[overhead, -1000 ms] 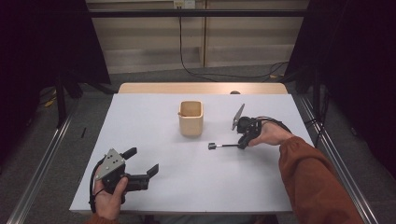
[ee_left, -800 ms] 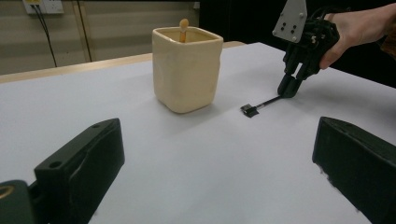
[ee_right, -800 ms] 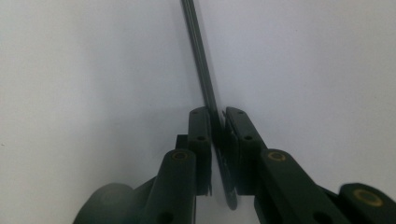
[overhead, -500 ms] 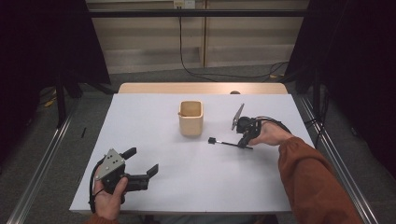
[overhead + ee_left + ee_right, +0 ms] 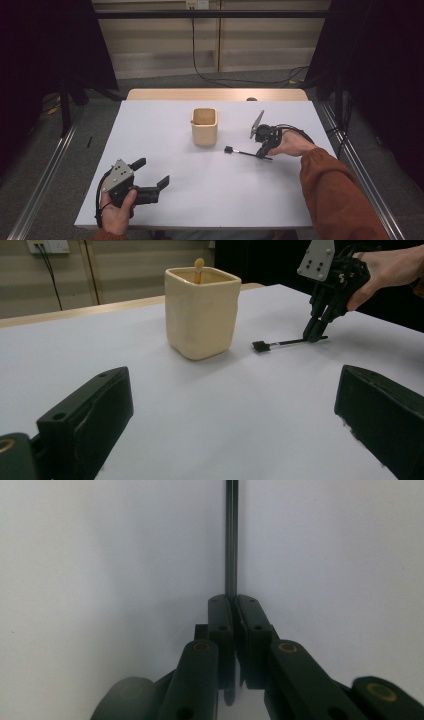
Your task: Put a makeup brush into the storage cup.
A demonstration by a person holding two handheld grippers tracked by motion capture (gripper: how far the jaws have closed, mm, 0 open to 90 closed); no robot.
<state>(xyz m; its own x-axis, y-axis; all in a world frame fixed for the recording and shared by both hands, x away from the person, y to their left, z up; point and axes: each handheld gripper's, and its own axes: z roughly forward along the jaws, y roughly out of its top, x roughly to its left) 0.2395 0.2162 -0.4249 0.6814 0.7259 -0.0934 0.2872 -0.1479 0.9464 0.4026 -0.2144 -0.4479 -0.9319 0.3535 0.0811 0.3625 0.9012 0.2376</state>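
A thin black stick (image 5: 243, 153) with a small square head is being held by its right-hand end in the right gripper (image 5: 261, 153), whose jaws are being pressed together on the shaft. Its long axis is running nearly parallel to the far edge of the tabletop (image 5: 165, 130), slightly slanted, with the head pointing left toward the cup (image 5: 204, 127) and the gripped end lying toward the right edge. In the left gripper view the stick (image 5: 287, 343) is being seen low over the white surface, the head end close to it; whether it is touching cannot be told. In the right gripper view the shaft (image 5: 231, 540) is being shown running straight away from the closed jaws. The cream cup is standing upright near the middle of the tabletop, just left of the head, with a wooden stick (image 5: 199, 267) rising inside it. The left gripper (image 5: 151, 175) is being held near the near left corner, its jaws spread wide and gripping nothing.
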